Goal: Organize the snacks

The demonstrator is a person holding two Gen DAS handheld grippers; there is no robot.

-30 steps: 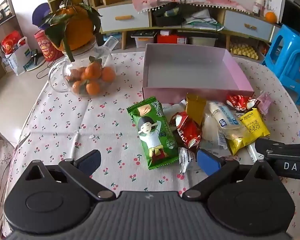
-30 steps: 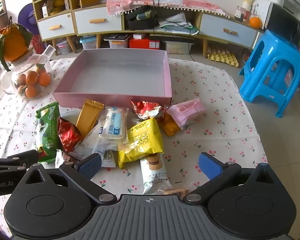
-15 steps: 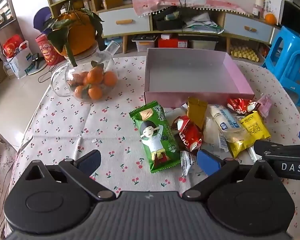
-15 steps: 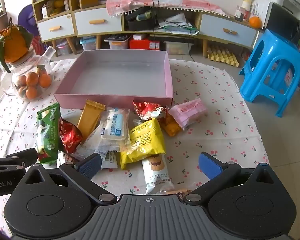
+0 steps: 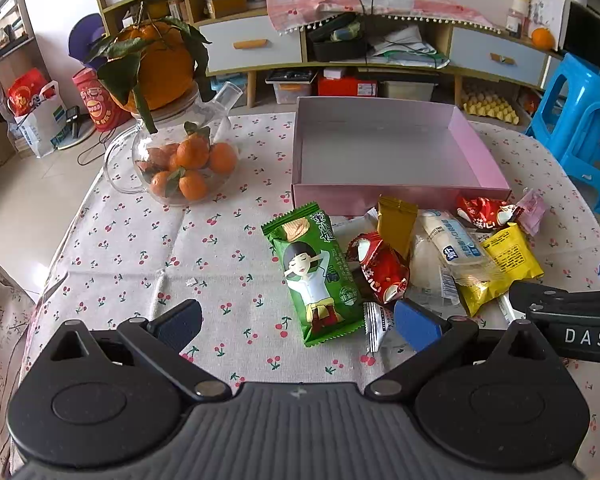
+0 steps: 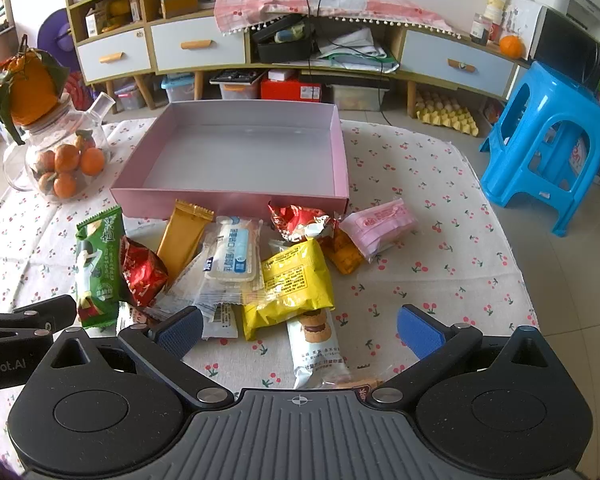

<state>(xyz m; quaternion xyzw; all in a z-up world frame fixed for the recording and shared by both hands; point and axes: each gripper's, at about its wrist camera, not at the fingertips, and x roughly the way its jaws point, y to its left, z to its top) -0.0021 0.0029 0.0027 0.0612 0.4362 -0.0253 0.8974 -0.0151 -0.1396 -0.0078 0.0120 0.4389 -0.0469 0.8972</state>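
An empty pink box (image 5: 396, 198) (image 6: 228, 198) stands on the cherry-print cloth. In front of it lies a pile of snack packs: a green pack (image 5: 316, 276) (image 6: 98, 268), a red pack (image 5: 380, 270), a gold bar (image 6: 184, 236), a white-blue pack (image 6: 234, 254), a yellow pack (image 6: 292, 280), a pink pack (image 6: 380, 226) and a white biscuit pack (image 6: 316, 344). My left gripper (image 5: 296, 322) is open and empty, just short of the green pack. My right gripper (image 6: 298, 330) is open and empty, above the biscuit pack.
A glass jug of oranges (image 5: 184, 160) (image 6: 60, 164) stands left of the box. A blue plastic stool (image 6: 548, 148) stands off the table's right side. Low cabinets (image 6: 300, 52) line the back wall. Bare cloth (image 5: 148, 264) lies left of the pile.
Both grippers have drawn back slightly from the pile, so the snacks and box sit a little farther off. Nothing was grasped or moved.
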